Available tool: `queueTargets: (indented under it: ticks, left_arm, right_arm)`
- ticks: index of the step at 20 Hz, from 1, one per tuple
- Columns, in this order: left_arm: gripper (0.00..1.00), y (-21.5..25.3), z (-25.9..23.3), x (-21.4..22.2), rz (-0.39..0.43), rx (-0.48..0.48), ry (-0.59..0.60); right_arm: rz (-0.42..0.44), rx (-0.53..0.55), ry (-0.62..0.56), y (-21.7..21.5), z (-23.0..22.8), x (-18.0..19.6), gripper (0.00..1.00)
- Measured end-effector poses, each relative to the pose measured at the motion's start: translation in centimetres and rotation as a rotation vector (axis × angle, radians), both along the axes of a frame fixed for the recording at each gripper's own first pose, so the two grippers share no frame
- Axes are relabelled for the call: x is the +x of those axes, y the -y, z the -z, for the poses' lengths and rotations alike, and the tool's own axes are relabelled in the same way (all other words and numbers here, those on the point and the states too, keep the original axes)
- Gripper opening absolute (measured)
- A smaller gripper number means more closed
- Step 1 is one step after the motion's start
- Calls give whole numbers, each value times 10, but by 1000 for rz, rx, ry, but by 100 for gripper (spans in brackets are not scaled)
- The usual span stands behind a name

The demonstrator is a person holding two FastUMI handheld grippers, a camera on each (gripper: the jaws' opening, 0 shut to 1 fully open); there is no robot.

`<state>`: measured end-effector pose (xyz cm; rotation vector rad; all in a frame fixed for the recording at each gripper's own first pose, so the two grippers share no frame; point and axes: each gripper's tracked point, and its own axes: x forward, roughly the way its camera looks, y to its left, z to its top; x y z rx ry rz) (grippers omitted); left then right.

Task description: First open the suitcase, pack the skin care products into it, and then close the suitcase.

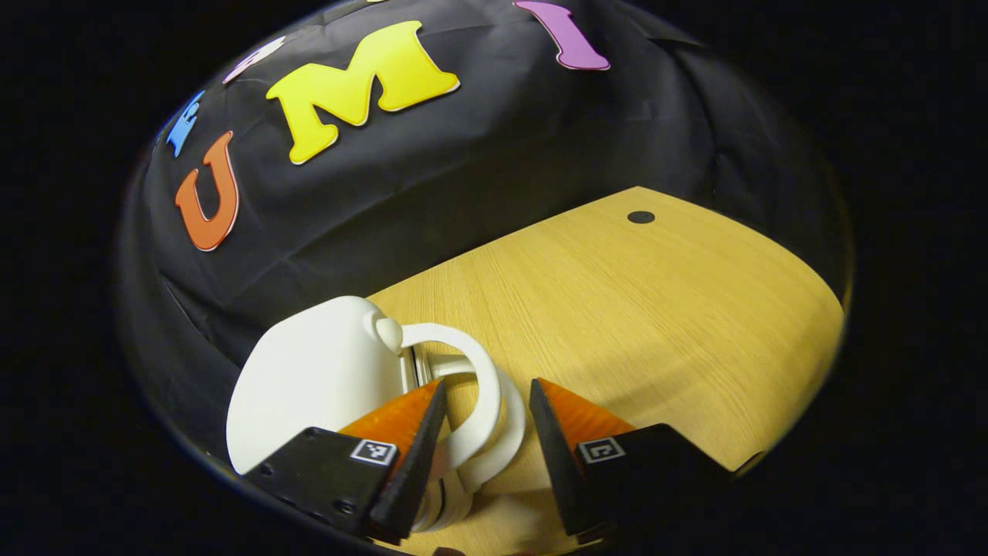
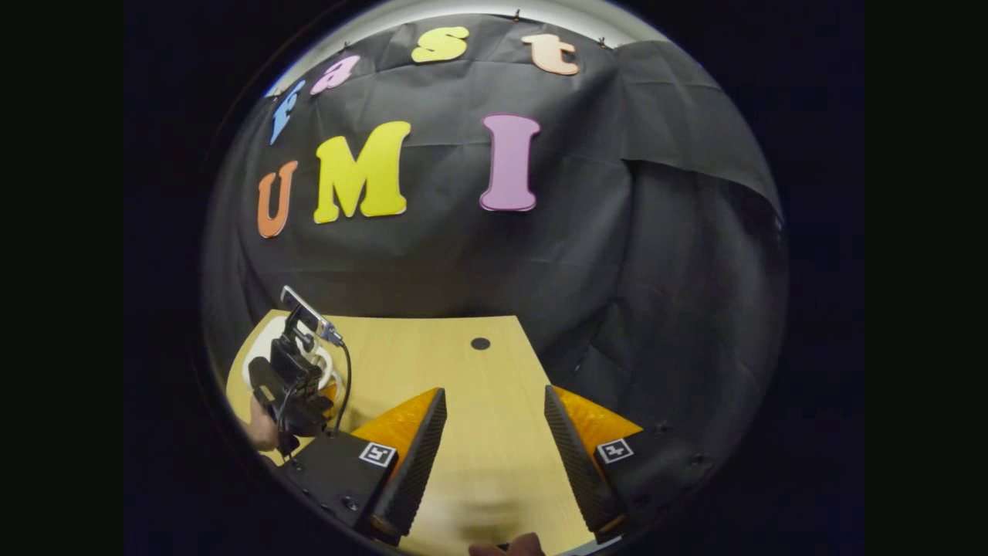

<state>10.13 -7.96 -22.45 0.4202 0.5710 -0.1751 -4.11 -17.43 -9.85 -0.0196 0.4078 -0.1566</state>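
A small white rounded suitcase (image 1: 309, 371) sits shut at the left end of the wooden table (image 1: 617, 309), its two white loop handles (image 1: 485, 371) pointing toward me. My left gripper (image 1: 488, 383) is open, and the handles lie between its fingers, close to the left one. In the right gripper view, my right gripper (image 2: 495, 391) hangs open over bare table (image 2: 463, 363) with nothing between its fingers. Farther left in that view, the left gripper (image 2: 297, 378) and the hand (image 2: 262, 432) holding it are at the white suitcase (image 2: 258, 347).
A small black round spot (image 1: 641, 217) marks the table near its far edge, also seen as a black spot (image 2: 480, 343) in the right gripper view. The black cloth wall rises right behind the table. The table's right edge drops off beside my right gripper.
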Motion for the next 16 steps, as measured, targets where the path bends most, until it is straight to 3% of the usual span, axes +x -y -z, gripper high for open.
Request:
queueTargets:
  ticks: [2, 3, 7, 12, 16]
  left_arm:
    - [96, 4, -28, -6, -15, -96, 31]
    - [99, 4, -51, -8, -31, -153, 63]
    - [99, 2, -160, -16, -78, -338, 255]
    - [99, -20, -256, -31, -115, -403, 434]
    - [98, -37, -290, -53, -132, -405, 533]
  right_arm:
    - [-56, 7, 3, -19, -2, 15, 76]
    - [-81, 13, 3, -29, -5, 23, 76]
    - [-154, 28, 121, -65, -56, 57, 76]
    - [-170, 13, 292, -105, -118, 80, 76]
    - [-182, -2, 391, -132, -142, 76, 75]
